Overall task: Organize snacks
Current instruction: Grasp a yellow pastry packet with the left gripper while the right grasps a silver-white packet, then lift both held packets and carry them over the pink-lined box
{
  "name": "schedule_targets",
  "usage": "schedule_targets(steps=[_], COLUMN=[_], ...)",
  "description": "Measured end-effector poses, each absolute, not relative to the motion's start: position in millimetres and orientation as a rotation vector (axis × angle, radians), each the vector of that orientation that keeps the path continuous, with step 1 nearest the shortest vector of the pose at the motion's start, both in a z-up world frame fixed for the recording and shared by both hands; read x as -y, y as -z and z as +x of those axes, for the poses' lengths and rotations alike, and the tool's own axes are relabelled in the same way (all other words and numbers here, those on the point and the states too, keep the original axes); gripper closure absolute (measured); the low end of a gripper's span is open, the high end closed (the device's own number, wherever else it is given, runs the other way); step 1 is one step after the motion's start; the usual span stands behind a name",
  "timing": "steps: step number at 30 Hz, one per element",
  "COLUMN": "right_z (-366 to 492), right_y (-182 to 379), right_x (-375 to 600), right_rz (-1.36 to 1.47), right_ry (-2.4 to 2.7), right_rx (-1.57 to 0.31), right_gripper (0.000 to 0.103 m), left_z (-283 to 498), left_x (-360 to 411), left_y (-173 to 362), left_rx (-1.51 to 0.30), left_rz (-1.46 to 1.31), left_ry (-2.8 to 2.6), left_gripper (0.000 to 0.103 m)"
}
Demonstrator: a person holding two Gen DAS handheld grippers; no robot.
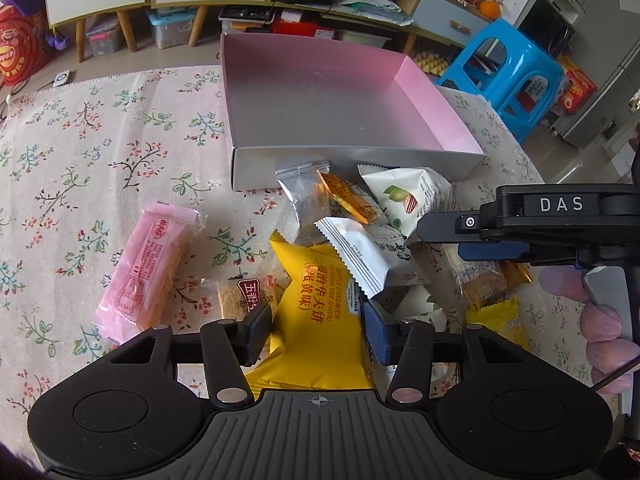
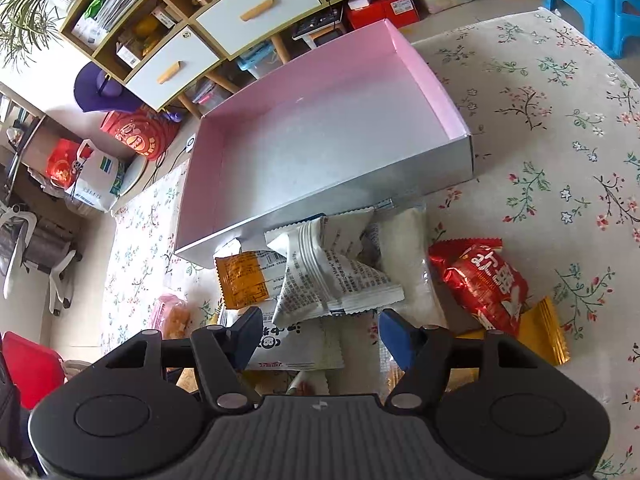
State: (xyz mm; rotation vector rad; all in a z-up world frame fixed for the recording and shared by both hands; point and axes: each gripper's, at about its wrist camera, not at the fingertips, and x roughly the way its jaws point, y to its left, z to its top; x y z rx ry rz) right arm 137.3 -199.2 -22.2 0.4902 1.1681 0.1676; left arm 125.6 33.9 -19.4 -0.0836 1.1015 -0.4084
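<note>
1. Progress: barely started, by my read. The shallow cardboard box with pink inner walls and silver outside (image 1: 336,92) sat on the floral-cloth tabletop (image 1: 100,132) with nothing in it. Every snack was outside it.
2. Snack pile lay just in front of the box's near wall, some packets touching it: clear-and-orange wrapped biscuit (image 1: 344,196), white pouch with green print (image 1: 408,196), white serrated-edge sachet (image 1: 356,256), more wrappers half buried under those.
3. Pink wrapped wafer bar (image 1: 144,268) lay apart on the left of the pile, with a small clear pack of tan crackers (image 1: 244,296) between it and the pile.
4. Right wrist view added a red foil bag (image 2: 484,280) and a gold foil packet (image 2: 544,332) at the right edge of the pile, both outside the box.
5. Left tool (image 1: 316,336): narrowed onto the yellow waffle-biscuit pouch (image 1: 316,300), pads pressing both its sides. Looked like a grip.
6. Right tool (image 2: 320,336): half-closed astride a white packet with a black cartoon print (image 2: 292,344). Left pad was at its edge, right pad looked clear of it. Not gripped yet, in my judgement.
7. Left to do: lift the yellow pouch into the box, then all the rest.
</note>
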Motion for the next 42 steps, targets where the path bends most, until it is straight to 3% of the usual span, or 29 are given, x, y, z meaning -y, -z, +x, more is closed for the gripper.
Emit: schedule_targets(steps=[3, 5, 15, 17, 23, 27, 30, 32, 42], right_z=[137.6, 139.3, 148.0, 148.9, 148.2, 147.5, 147.2, 145.4, 139.8], right_y=[15.7, 9.7, 16.2, 18.9, 21.5, 16.7, 13.3, 10.4, 6.3], right_x=[203.5, 203.2, 188.5, 185.4, 185.9, 191.1, 197.5, 200.3, 202.0], right_rz=[0.503, 0.493, 0.366, 0.318, 0.282, 0.335, 0.401, 0.435, 0.477], right_ry=[-0.177, -0.174, -0.155, -0.145, -0.171, -0.181, -0.188, -0.189, -0.175], right_rx=[-1.16, -1.143, -1.072, -1.055, -1.011, -1.008, -1.009, -1.003, -1.002], right_gripper=[0.044, 0.035, 0.038, 0.05, 0.067, 0.079, 0.084, 0.093, 0.095], left_z=[126.0, 125.2, 121.5, 120.4, 120.0, 118.1, 117.6, 116.8, 111.9], left_x=[-36.0, -34.6, -24.2, -23.8, -26.7, -27.2, -29.9, -31.2, -40.5], left_y=[19.5, 19.7, 18.2, 19.1, 21.2, 18.6, 15.7, 15.0, 1.5], left_rx=[-1.109, -1.108, -1.084, -1.085, -1.092, -1.077, -1.074, -1.071, -1.03], left_rz=[-0.088, -0.073, 0.037, 0.058, 0.07, 0.074, 0.064, 0.064, 0.033], left_ry=[0.412, 0.415, 0.402, 0.396, 0.393, 0.38, 0.376, 0.37, 0.345], left_gripper=[0.053, 0.052, 0.052, 0.052, 0.052, 0.062, 0.065, 0.066, 0.068])
